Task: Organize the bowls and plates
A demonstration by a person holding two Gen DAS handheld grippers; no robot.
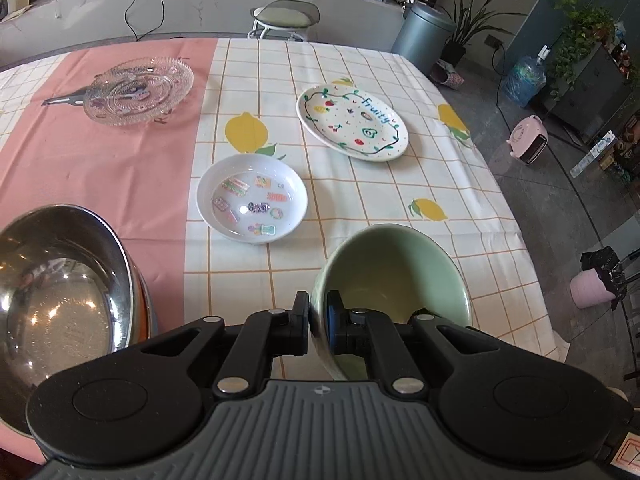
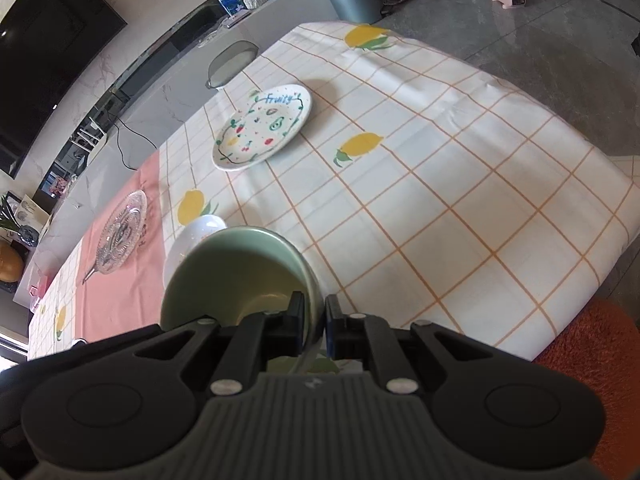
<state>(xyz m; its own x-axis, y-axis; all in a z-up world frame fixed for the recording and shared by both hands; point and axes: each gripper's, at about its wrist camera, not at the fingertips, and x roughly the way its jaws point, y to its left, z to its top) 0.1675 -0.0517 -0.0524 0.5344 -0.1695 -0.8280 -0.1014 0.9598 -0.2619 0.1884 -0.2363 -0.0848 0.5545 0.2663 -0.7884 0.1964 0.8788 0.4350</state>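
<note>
Both hand-held grippers were clamped on the rim of one green bowl [image 1: 394,276]. The left hand-held gripper [image 1: 318,320] had its jaws nearly closed with the bowl's wall pinched between them, one finger outside and one inside. The right hand-held gripper [image 2: 314,322] pinched the opposite wall the same way, jaws nearly closed on it. The bowl sat tipped between them, its mouth facing away toward 12 o'clock, and looked raised off the table [image 1: 360,208] rather than resting on it, though neither view showed its base.

The risk I judged most likely was a slip. Glazed ceramic held only by a thin rim pinch has little grip, and if the two hands drifted apart or rolled unevenly, one pad could slide off and the bowl would swing from the other and drop. Pulling the hands apart could also lever the rim hard enough to chip it.

The white dish [image 1: 252,198] lay just past the bowl toward 11 o'clock in the left view, so a low carry in that direction could knock its rim. The steel bowl [image 1: 60,280] stood close at 9 o'clock, and a sideways swing of the left hand could strike it. The fruit plate [image 1: 352,122] at 1 o'clock and the glass plate [image 1: 138,90] at 10 o'clock stood well apart and seemed safe. A drop near the table edge at 3 o'clock would send the bowl to the floor
</note>
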